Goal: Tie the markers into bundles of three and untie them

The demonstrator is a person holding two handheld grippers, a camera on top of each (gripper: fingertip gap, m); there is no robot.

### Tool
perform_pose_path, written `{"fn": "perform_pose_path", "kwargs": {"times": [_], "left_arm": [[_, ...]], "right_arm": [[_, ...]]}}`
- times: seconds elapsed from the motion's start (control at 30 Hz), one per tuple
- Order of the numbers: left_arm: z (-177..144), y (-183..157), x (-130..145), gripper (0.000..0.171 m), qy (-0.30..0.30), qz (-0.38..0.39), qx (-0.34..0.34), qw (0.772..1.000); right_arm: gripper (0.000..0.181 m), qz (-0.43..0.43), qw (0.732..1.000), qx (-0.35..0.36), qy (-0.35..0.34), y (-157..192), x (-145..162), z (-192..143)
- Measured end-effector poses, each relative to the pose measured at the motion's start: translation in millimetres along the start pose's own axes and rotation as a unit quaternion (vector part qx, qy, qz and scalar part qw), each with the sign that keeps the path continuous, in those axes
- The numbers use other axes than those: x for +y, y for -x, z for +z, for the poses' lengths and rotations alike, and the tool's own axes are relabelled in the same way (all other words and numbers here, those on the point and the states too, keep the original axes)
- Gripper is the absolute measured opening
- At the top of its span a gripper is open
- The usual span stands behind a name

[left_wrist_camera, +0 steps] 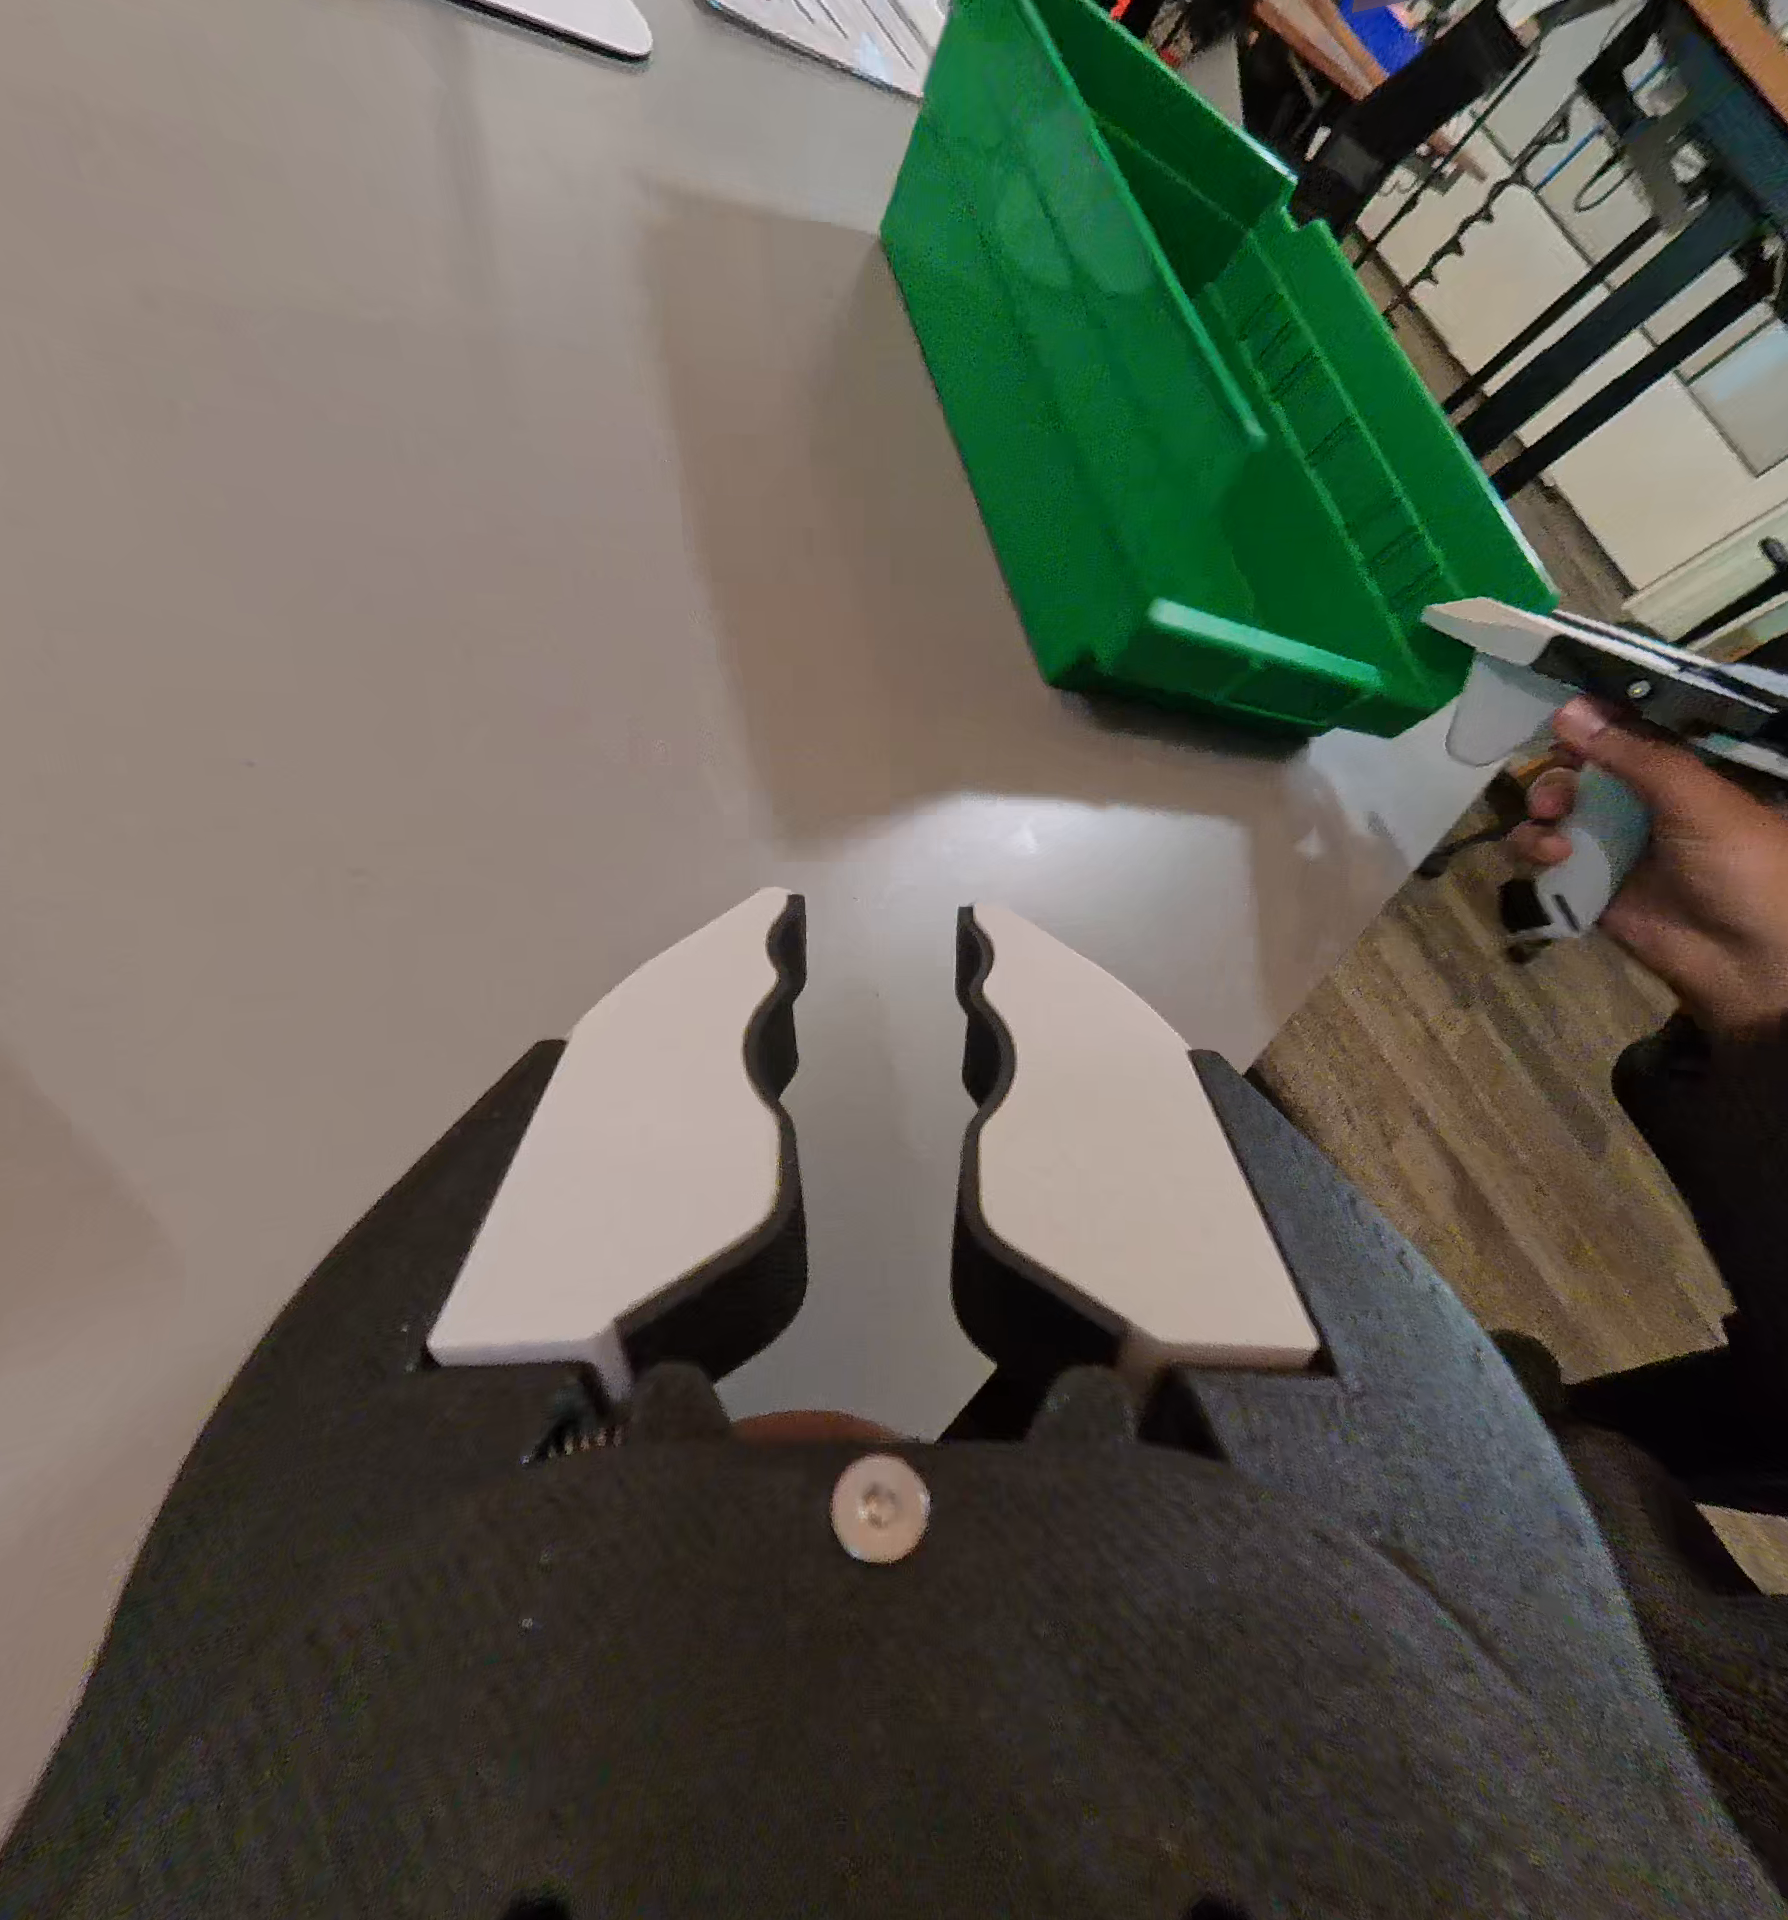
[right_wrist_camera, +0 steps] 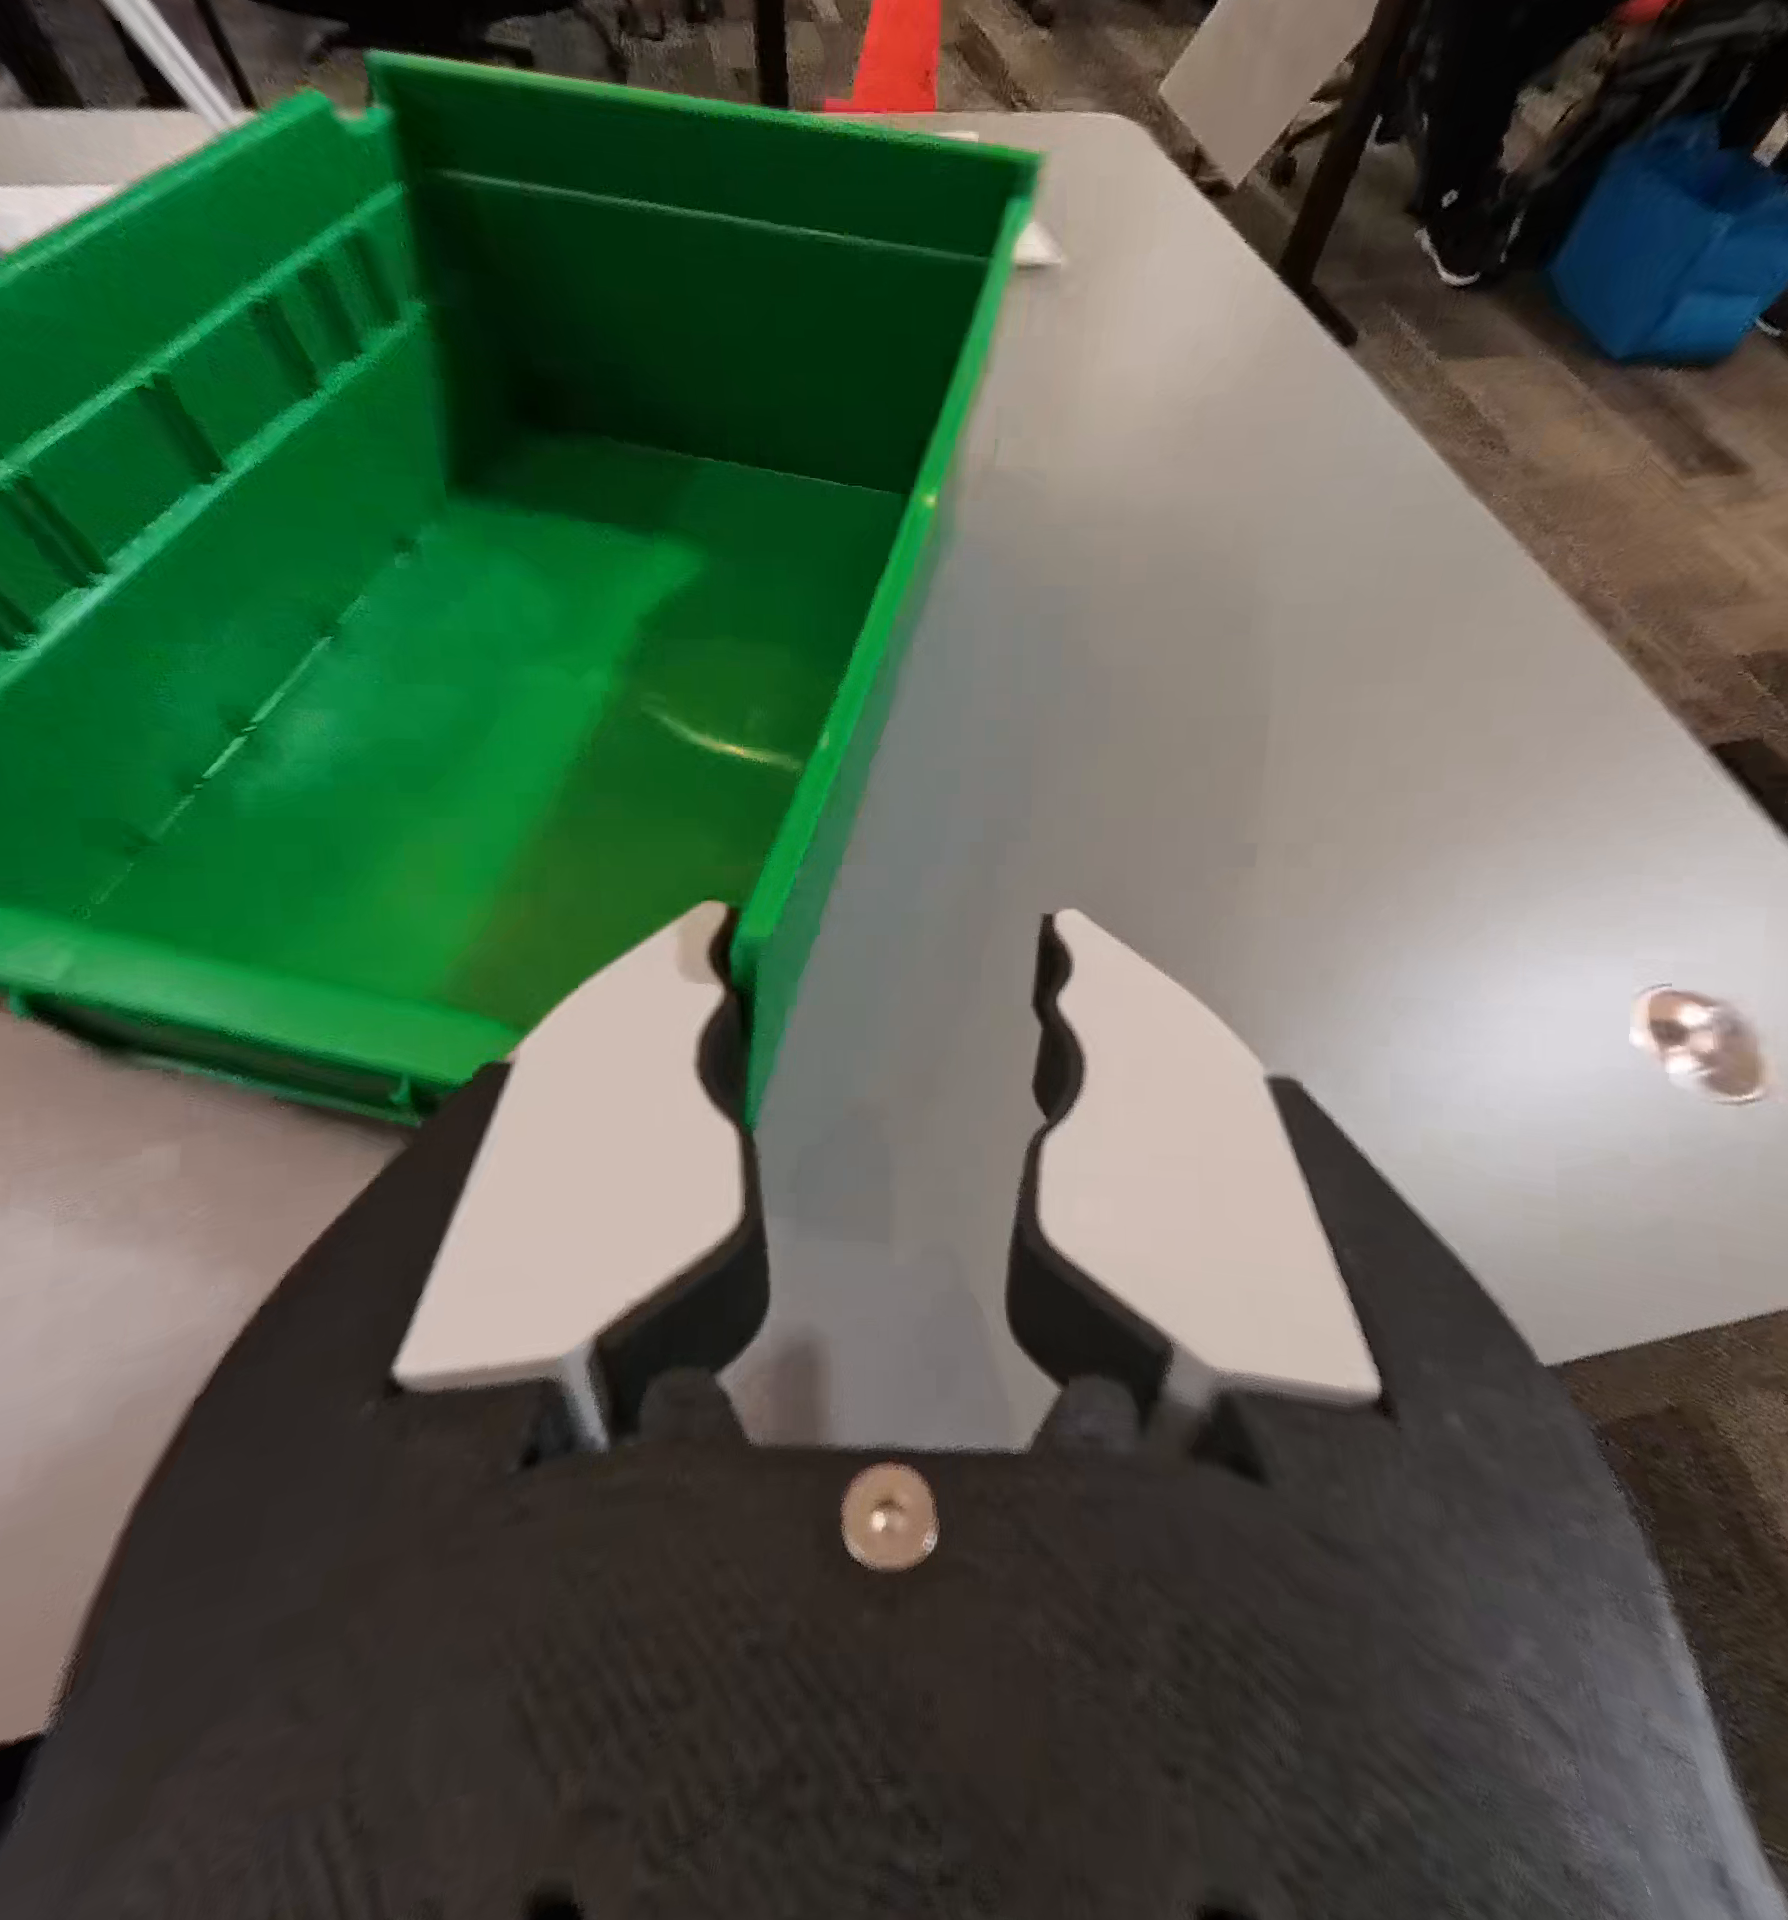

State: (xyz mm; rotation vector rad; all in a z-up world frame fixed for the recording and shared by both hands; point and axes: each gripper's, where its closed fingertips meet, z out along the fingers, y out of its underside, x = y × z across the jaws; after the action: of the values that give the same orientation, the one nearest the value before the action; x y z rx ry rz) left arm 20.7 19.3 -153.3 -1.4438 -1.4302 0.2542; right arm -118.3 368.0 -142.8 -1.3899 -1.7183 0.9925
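Observation:
My left gripper (left_wrist_camera: 879, 909) is open and empty, hovering over the bare grey table (left_wrist_camera: 402, 520). A green plastic bin (left_wrist_camera: 1108, 416) stands on the table ahead and to its right. My right gripper (right_wrist_camera: 885, 920) is open and empty at the bin's near right corner; in the left wrist view it (left_wrist_camera: 1482, 634) shows at that corner, held by a hand (left_wrist_camera: 1700, 883). The bin (right_wrist_camera: 848, 644) wall edge lies just beside the right gripper's left fingertip (right_wrist_camera: 682, 945); I cannot tell if they touch. A faint clear round thing (right_wrist_camera: 734, 717) lies on the bin floor.
A small shiny clear object (right_wrist_camera: 1700, 1042) lies on the table (right_wrist_camera: 1285, 675) to the right of my right gripper. White flat items (left_wrist_camera: 578, 21) lie at the table's far end. An orange cone (right_wrist_camera: 895, 52), a blue container (right_wrist_camera: 1679, 249) and table legs (left_wrist_camera: 1596, 343) stand on the floor beyond. My hands' fingertips stand some 40 centimetres from each other. To reach the small shiny clear object (right_wrist_camera: 1700, 1042) in a straight line is about 20 centimetres for my right fingers, about 60 centimetres for my left.

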Motion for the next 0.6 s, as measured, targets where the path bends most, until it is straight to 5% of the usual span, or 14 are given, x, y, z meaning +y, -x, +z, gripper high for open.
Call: {"fn": "perform_pose_path", "kwargs": {"times": [0.1, 0.17, 0.33, 0.6], "left_arm": [[0.0, 5.7, 0.6, 0.028, 0.006, 0.040, -0.035, 0.999], [1.3, 5.5, 1.3, 0.028, 0.012, 0.074, -0.049, 0.996], [4.7, 3.2, 4.5, 0.028, 0.025, 0.131, -0.067, 0.989], [5.1, 1.2, 1.4, 0.028, 0.018, 0.099, -0.043, 0.994]], "right_arm": [[0.046, -0.028, 0.999, 0.043, 0.005, -41.4, 1.1, 3.1], [0.014, -0.039, 0.998, 0.046, 0.010, -49.5, 4.1, 3.4], [0.009, -0.052, 0.999, 0.000, 0.014, -48.9, 2.3, 6.0], [0.008, 0.012, 1.000, -0.019, 0.021, -92.3, 0.1, 16.5]]}}
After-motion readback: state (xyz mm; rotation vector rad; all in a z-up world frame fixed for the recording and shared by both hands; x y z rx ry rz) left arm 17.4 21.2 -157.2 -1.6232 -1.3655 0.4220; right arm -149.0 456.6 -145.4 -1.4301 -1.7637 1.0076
